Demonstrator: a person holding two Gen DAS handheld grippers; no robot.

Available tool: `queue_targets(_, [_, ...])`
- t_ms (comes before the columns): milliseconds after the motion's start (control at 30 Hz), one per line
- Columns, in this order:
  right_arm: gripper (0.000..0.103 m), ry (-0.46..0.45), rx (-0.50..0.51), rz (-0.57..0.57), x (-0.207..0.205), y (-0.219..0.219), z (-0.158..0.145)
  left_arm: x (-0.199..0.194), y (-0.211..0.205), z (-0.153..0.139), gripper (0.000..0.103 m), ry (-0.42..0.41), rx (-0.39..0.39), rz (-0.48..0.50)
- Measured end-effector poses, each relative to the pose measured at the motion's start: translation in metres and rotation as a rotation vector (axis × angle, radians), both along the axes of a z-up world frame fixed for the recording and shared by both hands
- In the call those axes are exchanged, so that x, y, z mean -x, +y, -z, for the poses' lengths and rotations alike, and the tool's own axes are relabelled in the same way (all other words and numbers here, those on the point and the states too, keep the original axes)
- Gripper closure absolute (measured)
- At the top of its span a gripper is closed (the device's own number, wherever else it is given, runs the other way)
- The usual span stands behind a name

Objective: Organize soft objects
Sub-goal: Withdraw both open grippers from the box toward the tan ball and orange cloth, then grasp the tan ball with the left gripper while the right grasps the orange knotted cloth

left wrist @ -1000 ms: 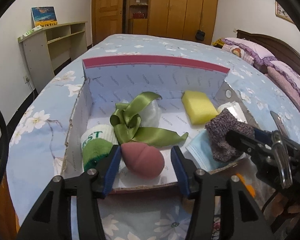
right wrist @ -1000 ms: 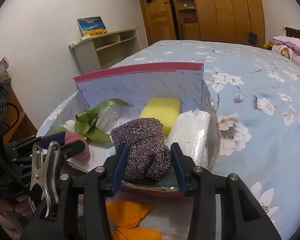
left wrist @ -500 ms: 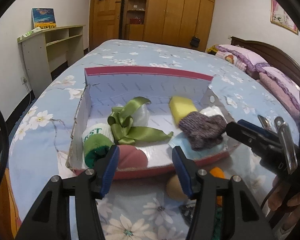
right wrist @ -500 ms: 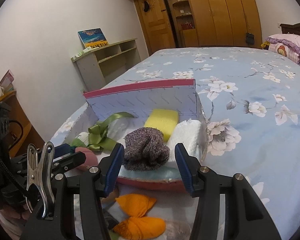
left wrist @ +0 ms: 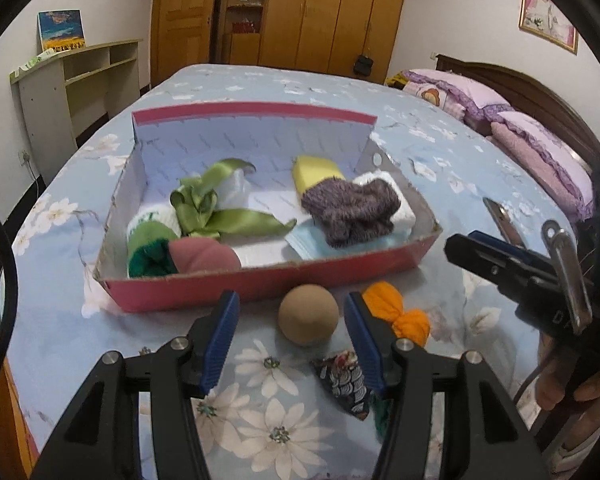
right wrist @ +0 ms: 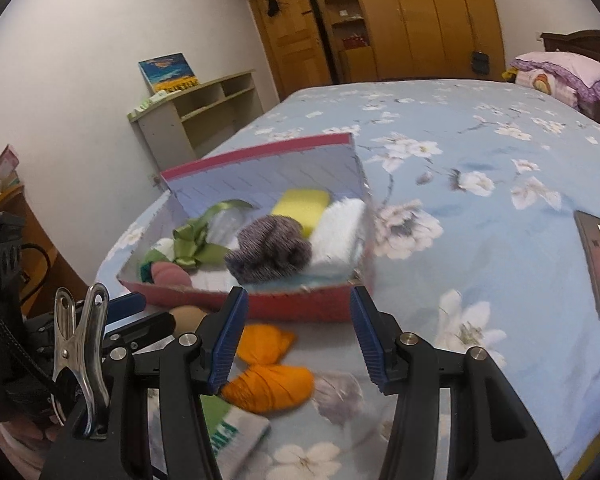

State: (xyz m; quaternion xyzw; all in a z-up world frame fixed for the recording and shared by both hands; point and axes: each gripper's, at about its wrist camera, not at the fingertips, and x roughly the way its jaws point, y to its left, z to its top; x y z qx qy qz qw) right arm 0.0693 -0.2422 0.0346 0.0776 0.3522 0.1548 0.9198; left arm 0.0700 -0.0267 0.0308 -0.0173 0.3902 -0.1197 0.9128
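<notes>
A red cardboard box on the bed holds a green ribbon, a pink sponge, a green-and-white sock, a yellow sponge, a purple knitted sock and a white towel. In front of the box lie a tan ball, an orange cloth and a dark patterned pouch. My left gripper hangs open above the ball, its pads clear of it. My right gripper is open above the orange cloth, beside another green-and-white sock.
The box rests near the foot of a bed with a blue floral sheet. A phone lies on the sheet to the right. Pink pillows lie at the headboard, a low shelf stands by the left wall, wooden wardrobes behind.
Both grippers have drawn back from the box. The right one let go of the purple sock, which stays in the box, like the pink sponge. The loose ball and orange cloth came into view.
</notes>
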Motion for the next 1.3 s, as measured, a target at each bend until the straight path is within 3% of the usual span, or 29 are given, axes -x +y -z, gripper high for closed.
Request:
queue_targets(333, [0.049,0.050,-0.012,0.038,0.010,-0.013,0.022,-0.009,-0.016,0.020,0.045,0.041,-0.018,0.000])
queue_targets(833, [0.049,0.091,-0.044,-0.005,0.012,-0.011,0.040,-0.024,-0.026,0.039,0.046,0.053,-0.048,-0.019])
queue_targets(900, [0.049,0.098,-0.047,-0.011,0.012,-0.010,0.042,-0.023,-0.026,0.039,0.051,0.051,-0.046,-0.016])
queue_targets(967, [0.049,0.103,-0.051,-0.015,0.012,-0.010,0.043,-0.023,-0.025,0.039,0.062,0.049,-0.040,-0.007])
queue_targets(1300, [0.049,0.114,-0.055,-0.012,0.014,-0.007,0.043,-0.018,-0.012,0.028,0.066,0.040,-0.001,-0.017])
